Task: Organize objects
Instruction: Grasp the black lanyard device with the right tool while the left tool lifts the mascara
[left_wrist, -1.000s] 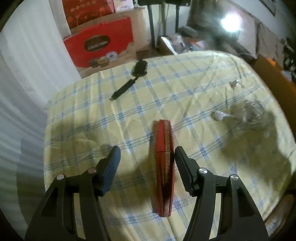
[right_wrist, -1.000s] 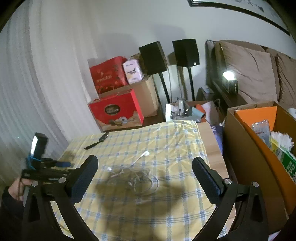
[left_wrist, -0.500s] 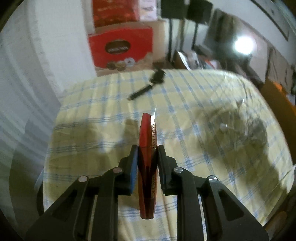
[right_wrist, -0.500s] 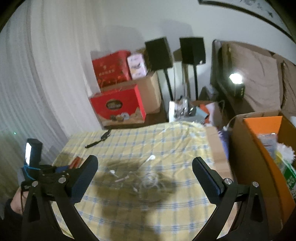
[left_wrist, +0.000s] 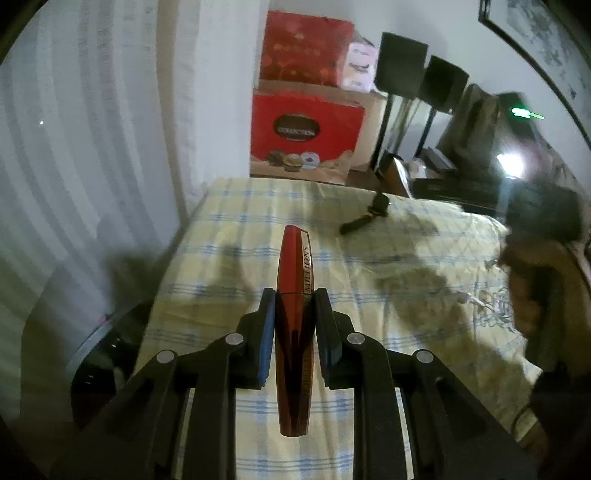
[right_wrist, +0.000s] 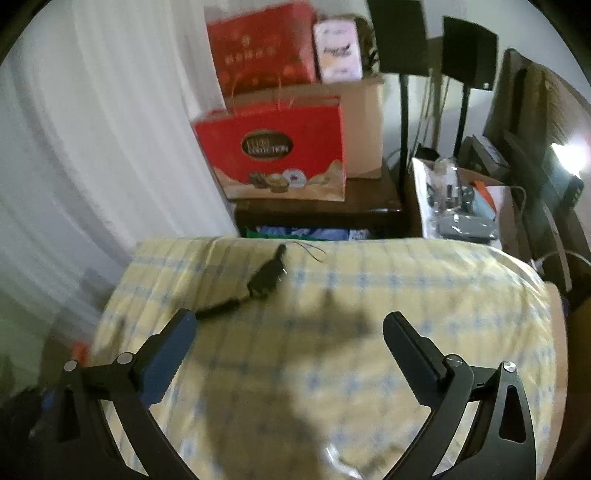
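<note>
left gripper (left_wrist: 293, 325) fingers clamp red mascara tube (left_wrist: 295, 332) mid-body, lifted over checked worktop (left_wrist: 229, 229) | right gripper (right_wrist: 288, 354) fingers wide, empty, near black key fob (right_wrist: 266, 277) | risk: glossy tapered tube slips or pivots; blurred approach may nudge fob

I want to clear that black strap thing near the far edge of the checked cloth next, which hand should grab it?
Probably the right. Its gripper has open, empty jaws with the black strap just ahead, while the left gripper is shut on the red tube.

white curtain (right_wrist: 92, 129) at left, two black speakers (right_wrist: 399, 33) on stands, bright lamp (right_wrist: 567, 151) at right
</note>
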